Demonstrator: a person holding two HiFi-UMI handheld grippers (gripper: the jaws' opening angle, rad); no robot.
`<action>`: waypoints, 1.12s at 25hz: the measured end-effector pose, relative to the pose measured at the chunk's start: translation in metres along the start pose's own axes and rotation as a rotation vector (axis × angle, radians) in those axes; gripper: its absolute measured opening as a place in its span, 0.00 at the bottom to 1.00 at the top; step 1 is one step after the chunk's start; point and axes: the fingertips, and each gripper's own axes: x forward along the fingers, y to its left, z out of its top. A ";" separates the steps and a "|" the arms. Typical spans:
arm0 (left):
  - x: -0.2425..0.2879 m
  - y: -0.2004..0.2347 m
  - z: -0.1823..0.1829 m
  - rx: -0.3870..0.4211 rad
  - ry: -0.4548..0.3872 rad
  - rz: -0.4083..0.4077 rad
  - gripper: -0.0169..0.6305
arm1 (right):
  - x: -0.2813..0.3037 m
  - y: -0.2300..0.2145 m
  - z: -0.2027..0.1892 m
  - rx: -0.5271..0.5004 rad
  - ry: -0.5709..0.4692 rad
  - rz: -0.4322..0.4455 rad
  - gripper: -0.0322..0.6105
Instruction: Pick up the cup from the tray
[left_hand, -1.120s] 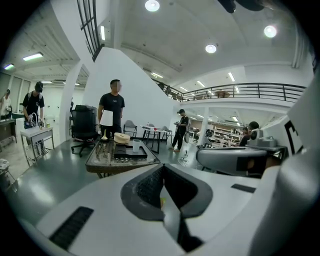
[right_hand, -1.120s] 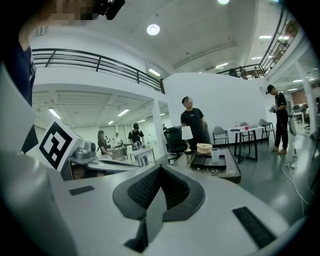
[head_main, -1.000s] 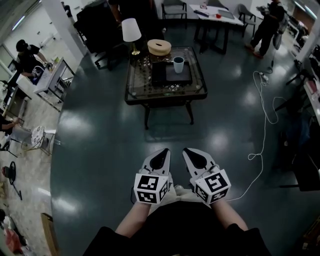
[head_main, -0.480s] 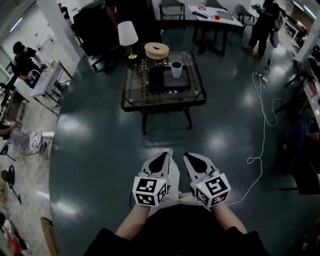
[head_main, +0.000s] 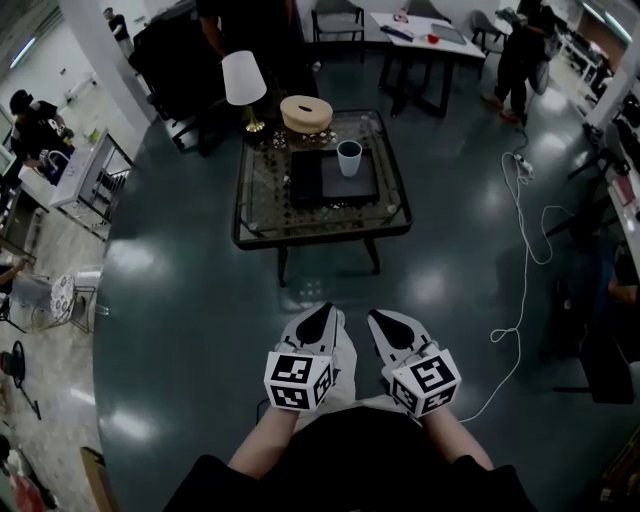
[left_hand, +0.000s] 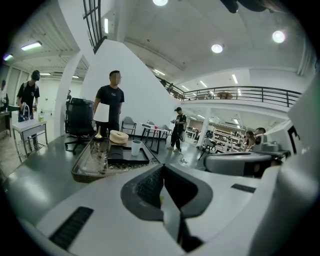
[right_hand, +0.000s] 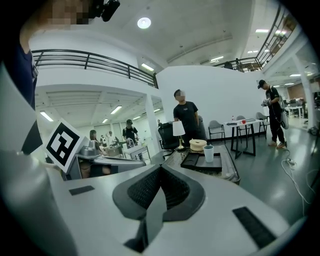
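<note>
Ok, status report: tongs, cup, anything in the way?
Left gripper, right gripper: tongs shut, empty. Cup upright on tray, glass table, far ahead. Only floor between.

floor (head_main: 190, 270): dark, glossy, mirrored the ceiling lights
table (head_main: 262, 195): had a clear glass top, dark frame
tray (head_main: 308, 178): looked black and matt
cup (head_main: 349, 157): looked pale, smooth
left gripper (left_hand: 162, 167): wore a matt white shell, dark finely textured pads
</note>
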 end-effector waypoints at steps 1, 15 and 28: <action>0.008 0.006 0.005 0.004 0.003 0.000 0.05 | 0.008 -0.006 0.004 0.002 -0.001 -0.004 0.07; 0.126 0.074 0.068 0.019 0.041 -0.049 0.05 | 0.111 -0.092 0.060 0.025 0.014 -0.048 0.07; 0.228 0.124 0.090 0.040 0.110 -0.077 0.05 | 0.194 -0.166 0.086 0.075 0.032 -0.116 0.07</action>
